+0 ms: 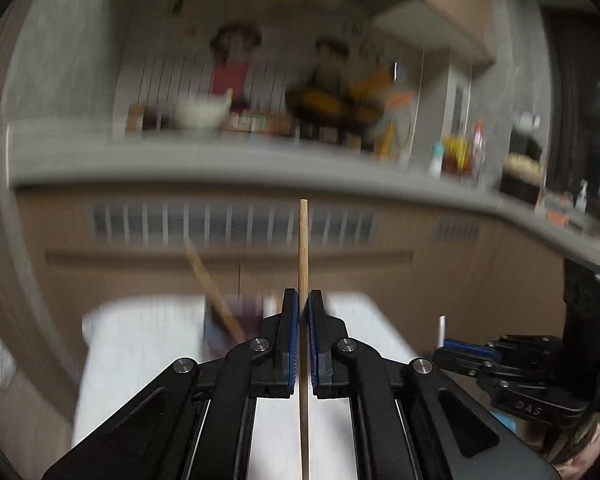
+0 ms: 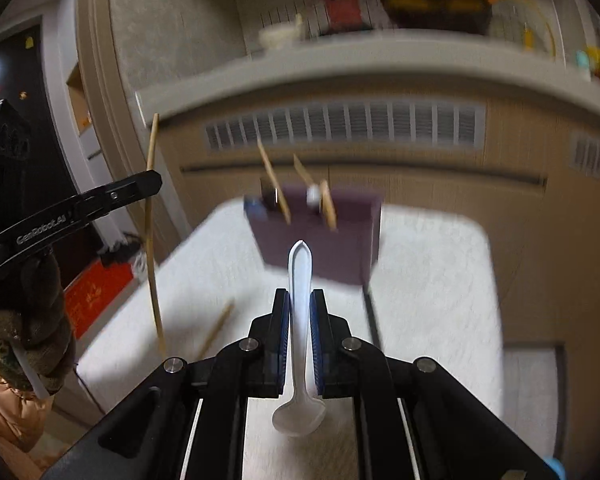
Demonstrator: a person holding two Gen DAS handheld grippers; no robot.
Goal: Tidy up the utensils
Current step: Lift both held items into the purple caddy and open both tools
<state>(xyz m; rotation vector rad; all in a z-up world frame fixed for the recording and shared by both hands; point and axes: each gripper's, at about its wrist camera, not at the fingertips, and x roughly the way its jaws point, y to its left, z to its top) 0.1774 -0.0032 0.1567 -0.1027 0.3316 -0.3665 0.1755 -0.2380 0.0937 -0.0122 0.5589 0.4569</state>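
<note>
In the left wrist view the left gripper (image 1: 303, 312) had its fingers (image 1: 290, 340) clamped on a wooden chopstick (image 1: 303, 248), which stood upright at the centre of the frame and ran on down to the bottom edge. In the right wrist view the right gripper (image 2: 300, 312) was pinched on the handle of a white plastic spoon (image 2: 299, 280), its bowl toward the lower centre and its pointed handle end toward a purple utensil box (image 2: 320, 248). That box sat on the white table (image 2: 432, 280) at mid-frame, blurred, with 2 or 3 wooden sticks (image 2: 274, 180) leaning out of it. Another chopstick (image 2: 218, 328) lay on the table at lower left of that view.
</note>
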